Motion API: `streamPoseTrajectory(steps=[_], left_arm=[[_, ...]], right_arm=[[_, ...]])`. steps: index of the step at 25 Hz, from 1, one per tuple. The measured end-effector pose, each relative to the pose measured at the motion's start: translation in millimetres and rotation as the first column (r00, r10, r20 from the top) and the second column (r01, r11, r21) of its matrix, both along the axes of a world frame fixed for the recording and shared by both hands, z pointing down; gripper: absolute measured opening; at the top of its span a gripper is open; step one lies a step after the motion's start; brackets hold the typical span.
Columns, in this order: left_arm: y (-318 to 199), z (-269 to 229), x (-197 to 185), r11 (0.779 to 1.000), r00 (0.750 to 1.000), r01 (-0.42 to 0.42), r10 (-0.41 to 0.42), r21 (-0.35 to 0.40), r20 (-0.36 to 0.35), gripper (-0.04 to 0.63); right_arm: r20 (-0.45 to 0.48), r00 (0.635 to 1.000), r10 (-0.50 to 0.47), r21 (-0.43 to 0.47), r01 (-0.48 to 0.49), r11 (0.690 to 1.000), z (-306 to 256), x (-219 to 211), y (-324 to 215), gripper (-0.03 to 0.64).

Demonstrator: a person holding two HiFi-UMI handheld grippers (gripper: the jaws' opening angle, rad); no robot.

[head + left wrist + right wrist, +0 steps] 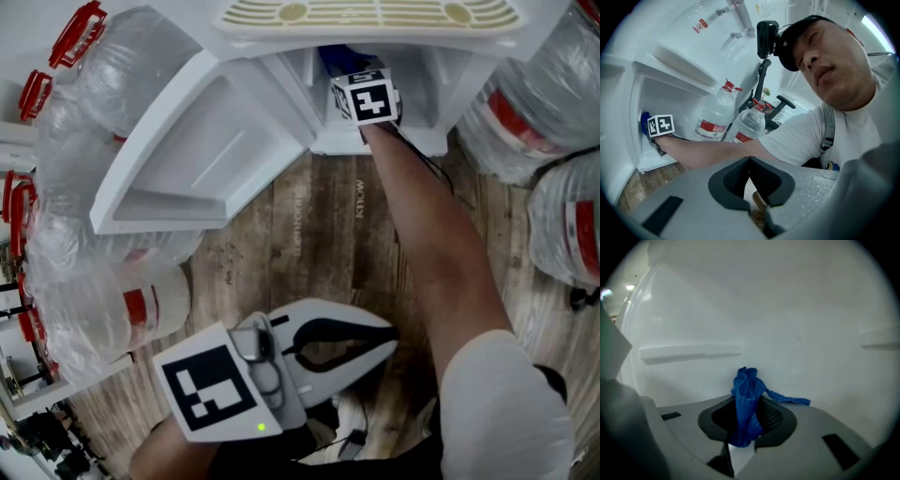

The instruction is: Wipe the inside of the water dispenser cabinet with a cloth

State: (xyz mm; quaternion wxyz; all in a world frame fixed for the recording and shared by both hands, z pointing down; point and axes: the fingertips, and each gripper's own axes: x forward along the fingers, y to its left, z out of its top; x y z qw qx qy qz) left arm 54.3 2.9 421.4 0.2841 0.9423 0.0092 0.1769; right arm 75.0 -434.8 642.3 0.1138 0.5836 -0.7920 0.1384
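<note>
Mid-wipe: right gripper (746,423), upper centre in the head view, pinches the blue cloth (745,387) inside the cabinet (787,310). Left gripper (750,158) hangs pressed together, empty. Next, likely, a sweep across its interior.

Wood-plank floor (309,234), seemingly laminate, crowded with water jugs (94,122).

Colour key. My right gripper (746,398): grey, black pads. The cloth (747,380) in it: blue, fine mesh weave. Cabinet (787,310): plain white. Marker cube (367,97), 12 o'clock: black-and-white squares. Bottles (103,84), 9 o'clock: clear, red caps. Floor (309,234): brown wood grain.
</note>
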Motion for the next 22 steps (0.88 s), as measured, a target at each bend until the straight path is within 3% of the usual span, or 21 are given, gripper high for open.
streamPoseTrajectory(steps=[18,22], left_arm=[[0.4,-6.0,7.9,1.000,0.999,-0.024,0.025,0.009,-0.031,0.003],[1.8,-5.3,8.2,1.000,0.999,-0.025,0.025,0.009,-0.026,0.003]], right_arm=[[0.009,0.975,-0.223,0.085,0.222,0.971,-8.5,-39.7,92.3,0.089],[0.038,0.981,-0.190,0.115,0.184,0.976,-24.0,-23.2,87.4,0.089]])
